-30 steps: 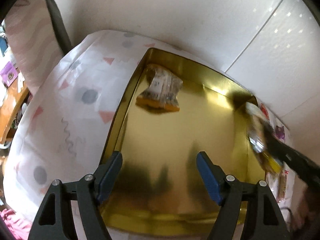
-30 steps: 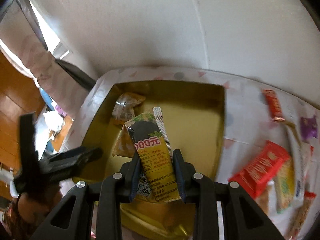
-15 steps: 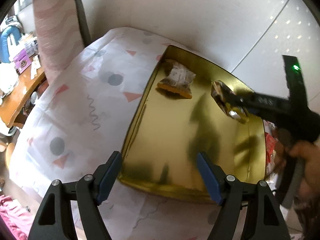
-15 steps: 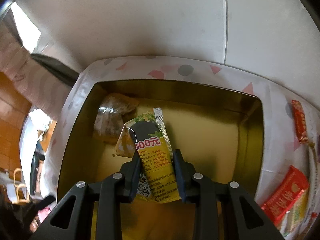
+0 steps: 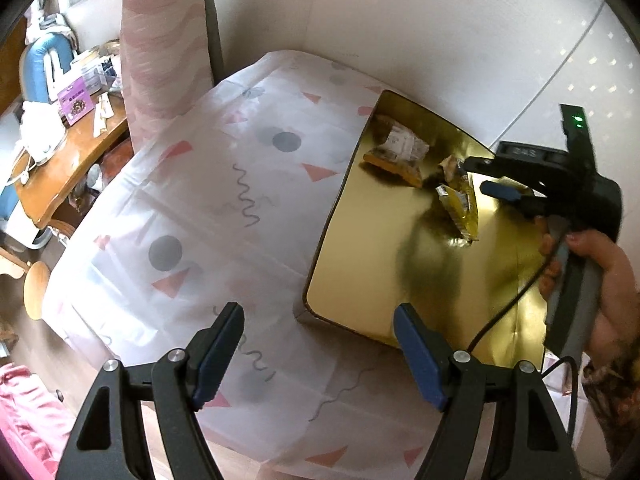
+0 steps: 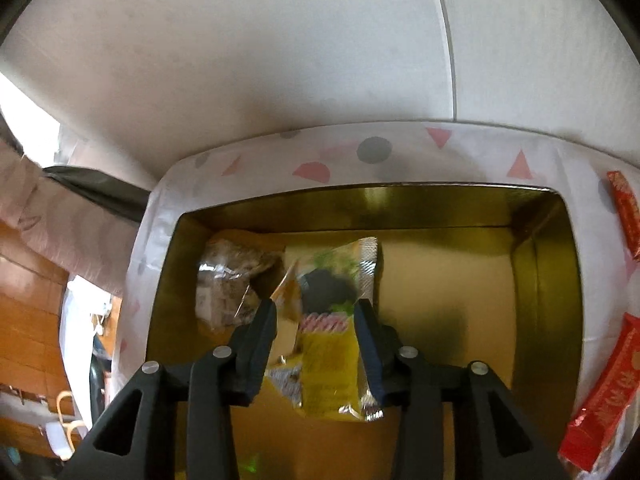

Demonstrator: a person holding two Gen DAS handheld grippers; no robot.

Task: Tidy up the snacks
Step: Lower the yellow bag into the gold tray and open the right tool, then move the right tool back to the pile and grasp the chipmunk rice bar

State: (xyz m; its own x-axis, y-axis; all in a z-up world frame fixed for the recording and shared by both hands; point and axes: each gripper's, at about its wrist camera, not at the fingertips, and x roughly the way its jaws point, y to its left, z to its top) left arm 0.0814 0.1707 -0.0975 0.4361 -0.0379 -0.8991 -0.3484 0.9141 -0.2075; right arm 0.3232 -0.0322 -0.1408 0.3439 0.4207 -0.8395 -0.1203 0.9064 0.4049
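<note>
**Yellow packet dropping into gold tin; most snacks not yet sorted**

R gripper (image 6: 316, 320) hangs over the gold tin (image 6: 544, 300) w/ its jaws apart; the yellow snack packet (image 6: 332, 364) sits between them, blurred, and looks to be falling free or just landing on the tin floor; can't tell if a pad grazes it, but it isn't pinched. In the left wrist view the same packet (image 5: 460, 208) shows just below the R gripper (image 5: 492, 178), near the tin's back half.

L gripper (image 5: 320, 348) is spread wide and holds nothing; it hovers off the tin's near corner (image 5: 320, 280), above the patterned tablecloth (image 5: 224, 184).

Progress, as I judge it: early. 1 clear-wrapped brown snack (image 6: 232, 284) already lies in the tin's back-left corner, just beside the yellow packet; so 2 items are in, counting this 1. Left to do: at least 2 red packets (image 6: 600, 400) lie on the cloth to the R of the tin, outside it, 1 by the back corner (image 6: 624, 208) and 1 nearer; more may sit past the frame edge. Rest of the tin floor is bare, so there's plenty of room for them.
</note>
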